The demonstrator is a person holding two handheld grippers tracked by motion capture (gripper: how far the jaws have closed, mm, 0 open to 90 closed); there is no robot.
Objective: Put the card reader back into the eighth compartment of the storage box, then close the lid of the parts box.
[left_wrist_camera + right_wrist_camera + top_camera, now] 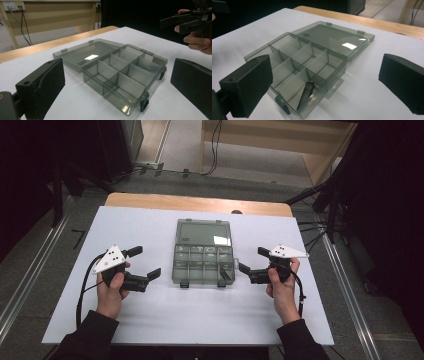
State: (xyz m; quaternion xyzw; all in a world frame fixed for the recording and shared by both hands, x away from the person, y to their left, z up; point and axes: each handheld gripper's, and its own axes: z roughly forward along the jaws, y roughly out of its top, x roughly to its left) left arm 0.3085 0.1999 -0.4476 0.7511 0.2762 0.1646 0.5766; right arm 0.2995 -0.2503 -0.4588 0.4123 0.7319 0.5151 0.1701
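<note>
A smoky clear compartment box (203, 262) lies in the middle of the white tabletop, its lid (204, 234) folded flat on the far side. A small dark stick (305, 93) rests in one corner compartment near my right gripper; the other compartments look empty. My left gripper (145, 262) is held left of the box, jaws wide apart and empty, pointing toward it. On the other side my right gripper (253, 260) is open too, with nothing between its pads. In the left gripper view the box (125, 72) lies between and beyond the jaws, with the right gripper (186, 21) farther off.
The white sheet (150, 320) covers a wooden table whose far edge (200, 202) shows bare. Two black latches (184, 283) hang on the box's near wall. Cables (215, 150) and dark stands lie on the floor beyond the table.
</note>
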